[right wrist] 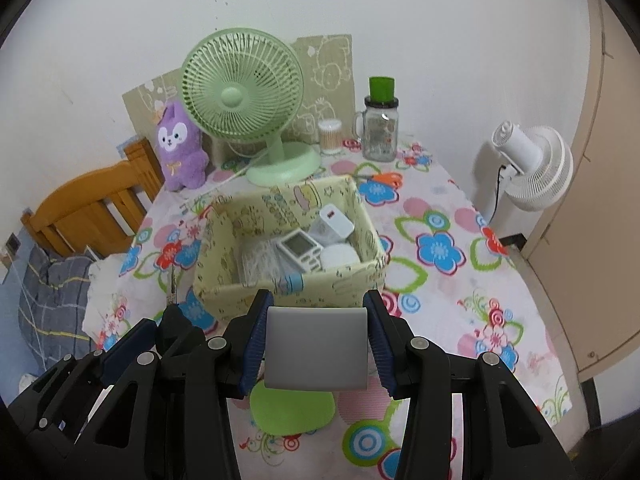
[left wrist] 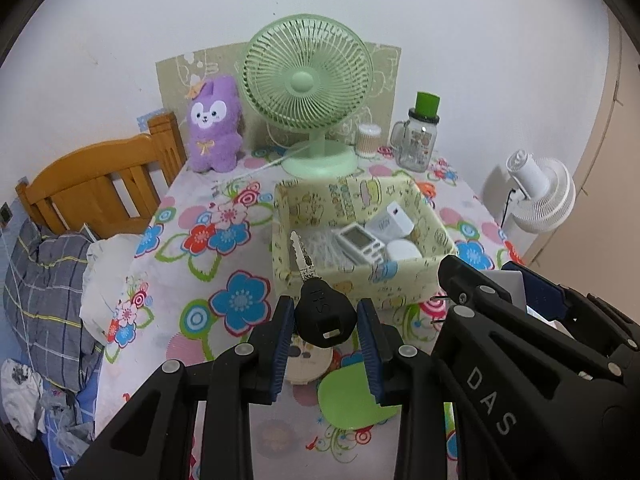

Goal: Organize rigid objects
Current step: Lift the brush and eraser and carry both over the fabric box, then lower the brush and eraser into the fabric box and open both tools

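My left gripper (left wrist: 325, 316) is shut on a black-headed key (left wrist: 323, 312), its metal blade pointing up over the near left corner of the yellow patterned box (left wrist: 356, 280). My right gripper (right wrist: 316, 344) is shut on a flat silver-grey rectangular object (right wrist: 317, 348), held just in front of the box (right wrist: 224, 248). Inside the box lie a white charger (right wrist: 334, 222), a small white remote-like device (right wrist: 301, 249) and a round white object (right wrist: 340, 258). The right gripper shows in the left wrist view (left wrist: 520, 292) at the right.
A green disc (right wrist: 292, 408) and a round white item (left wrist: 308, 360) lie on the floral tablecloth under the grippers. At the back stand a green desk fan (left wrist: 308, 92), a purple plush (left wrist: 214, 124), a cotton swab jar (left wrist: 368, 140), a glass jar (left wrist: 418, 140). Orange scissors (right wrist: 384, 178), a white fan (right wrist: 532, 168).
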Motion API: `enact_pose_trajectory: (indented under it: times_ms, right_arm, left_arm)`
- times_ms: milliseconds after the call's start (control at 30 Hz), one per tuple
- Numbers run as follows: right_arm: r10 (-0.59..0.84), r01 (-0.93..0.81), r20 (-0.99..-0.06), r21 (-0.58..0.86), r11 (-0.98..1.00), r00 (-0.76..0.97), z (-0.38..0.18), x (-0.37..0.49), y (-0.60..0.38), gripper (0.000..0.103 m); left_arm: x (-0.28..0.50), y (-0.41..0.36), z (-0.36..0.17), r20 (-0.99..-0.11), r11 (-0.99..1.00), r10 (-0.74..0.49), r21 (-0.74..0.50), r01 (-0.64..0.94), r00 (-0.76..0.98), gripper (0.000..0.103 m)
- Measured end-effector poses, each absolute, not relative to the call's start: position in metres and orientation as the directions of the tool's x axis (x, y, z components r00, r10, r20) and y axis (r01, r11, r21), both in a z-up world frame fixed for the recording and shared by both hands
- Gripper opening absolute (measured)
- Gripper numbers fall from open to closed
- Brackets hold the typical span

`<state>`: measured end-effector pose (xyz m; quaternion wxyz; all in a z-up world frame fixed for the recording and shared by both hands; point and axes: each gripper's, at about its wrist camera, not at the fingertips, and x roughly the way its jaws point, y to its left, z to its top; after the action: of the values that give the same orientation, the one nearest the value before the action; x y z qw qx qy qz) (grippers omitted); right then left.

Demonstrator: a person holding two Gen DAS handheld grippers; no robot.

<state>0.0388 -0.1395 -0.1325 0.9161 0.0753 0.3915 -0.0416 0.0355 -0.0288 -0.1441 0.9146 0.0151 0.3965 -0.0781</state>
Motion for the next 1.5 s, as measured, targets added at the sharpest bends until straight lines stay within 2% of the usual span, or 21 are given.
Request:
enact_pose_trajectory:
  times_ms: [700, 1500]
  right_arm:
    - [0.057, 0.039, -0.682, 0.125, 0.991, 0.729, -0.104, 0.076, -0.160, 0.050]
    - [0.145, -0.002, -0.734, 0.191, 0.982, 0.663, -0.153, 0.161, -0.161, 0.050]
  left_arm:
    - [0.065, -0.049, -0.115, -0.683, 0.996, -0.085, -0.030, 0.088, 0.725, 0.032]
    - [0.140, -0.056, -0.151, -0.736, 0.995, -0.064, 0.006, 0.101, 0.674, 0.033]
